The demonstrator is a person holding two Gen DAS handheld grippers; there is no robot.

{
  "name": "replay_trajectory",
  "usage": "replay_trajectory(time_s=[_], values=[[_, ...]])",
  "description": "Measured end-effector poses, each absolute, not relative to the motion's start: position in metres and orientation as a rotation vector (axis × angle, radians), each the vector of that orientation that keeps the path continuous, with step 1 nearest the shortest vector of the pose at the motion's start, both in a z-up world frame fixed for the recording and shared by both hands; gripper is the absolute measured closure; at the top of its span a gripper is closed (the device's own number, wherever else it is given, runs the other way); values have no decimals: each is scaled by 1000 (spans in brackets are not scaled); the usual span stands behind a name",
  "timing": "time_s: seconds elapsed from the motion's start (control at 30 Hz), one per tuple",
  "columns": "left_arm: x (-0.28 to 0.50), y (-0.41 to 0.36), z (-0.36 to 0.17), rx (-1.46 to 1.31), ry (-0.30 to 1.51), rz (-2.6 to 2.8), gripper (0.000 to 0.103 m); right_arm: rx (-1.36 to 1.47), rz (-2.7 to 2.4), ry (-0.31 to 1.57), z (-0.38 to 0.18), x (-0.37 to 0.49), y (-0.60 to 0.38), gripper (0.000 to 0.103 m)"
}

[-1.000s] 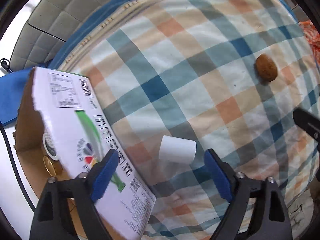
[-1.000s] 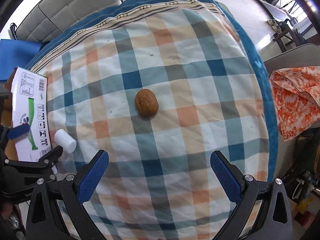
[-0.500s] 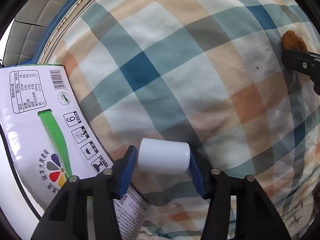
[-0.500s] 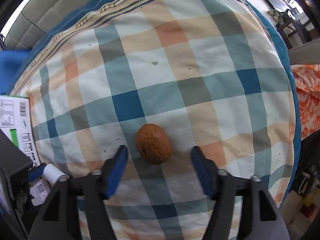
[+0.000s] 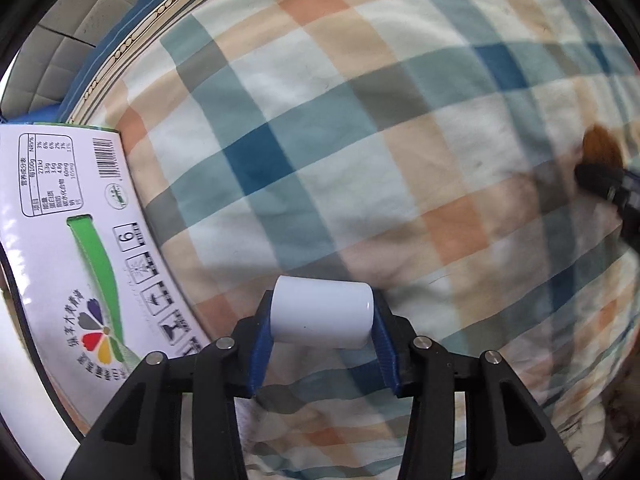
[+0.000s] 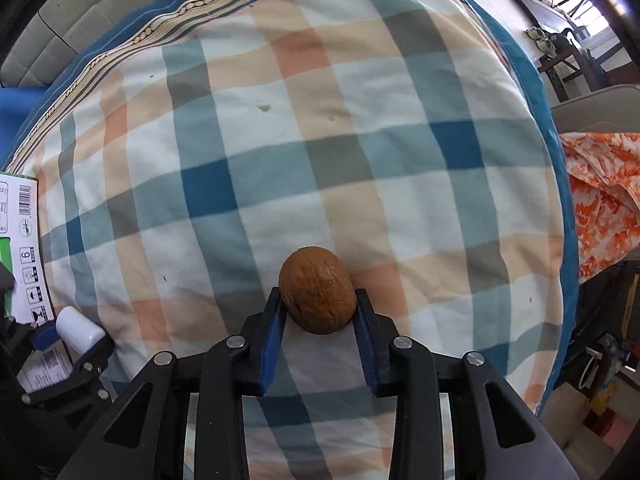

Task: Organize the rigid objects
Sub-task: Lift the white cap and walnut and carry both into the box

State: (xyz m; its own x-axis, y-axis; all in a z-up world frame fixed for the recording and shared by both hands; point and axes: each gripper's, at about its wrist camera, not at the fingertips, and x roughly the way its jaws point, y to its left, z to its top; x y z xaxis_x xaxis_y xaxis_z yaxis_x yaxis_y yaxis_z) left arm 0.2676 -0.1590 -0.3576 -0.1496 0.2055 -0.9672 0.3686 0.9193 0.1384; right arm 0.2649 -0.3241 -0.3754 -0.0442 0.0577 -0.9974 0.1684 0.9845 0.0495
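Observation:
My left gripper [image 5: 322,314] is shut on a white cylinder [image 5: 322,312], gripped end to end between its blue pads just above the checked cloth [image 5: 320,120]. The cylinder also shows at the left of the right wrist view [image 6: 80,330]. My right gripper [image 6: 318,304] is shut on a brown walnut [image 6: 318,295], held by its sides low over the cloth. In the left wrist view the walnut [image 5: 600,146] is a blur at the far right edge.
A white printed carton box [image 5: 68,240] lies at the left edge of the cloth, close beside the cylinder. An orange patterned cloth [image 6: 600,192] hangs off to the right. Grey cushions [image 6: 80,20] sit behind the cloth's blue border.
Both grippers moved forward and down and closed. The left one went from open around the cylinder to clamped on it. The right one closed on the walnut.

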Motion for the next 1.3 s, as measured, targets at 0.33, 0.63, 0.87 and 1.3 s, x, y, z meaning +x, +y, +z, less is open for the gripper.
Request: replay_trajectory(time_s=[0.33, 0.63, 0.87, 1.3], values=[[274, -167, -362, 33, 1767, -225, 61, 292, -56, 1654, -380, 224, -360, 62], [279, -152, -370, -9, 1766, -213, 62, 357, -78, 1657, -384, 240, -375, 44], [283, -135, -358, -3, 1728, -205, 63, 257, -133, 1694, -389, 232, -365, 67], [271, -129, -273, -4, 1588, -248, 63, 247, -39, 1608, -308, 220, -353, 67]])
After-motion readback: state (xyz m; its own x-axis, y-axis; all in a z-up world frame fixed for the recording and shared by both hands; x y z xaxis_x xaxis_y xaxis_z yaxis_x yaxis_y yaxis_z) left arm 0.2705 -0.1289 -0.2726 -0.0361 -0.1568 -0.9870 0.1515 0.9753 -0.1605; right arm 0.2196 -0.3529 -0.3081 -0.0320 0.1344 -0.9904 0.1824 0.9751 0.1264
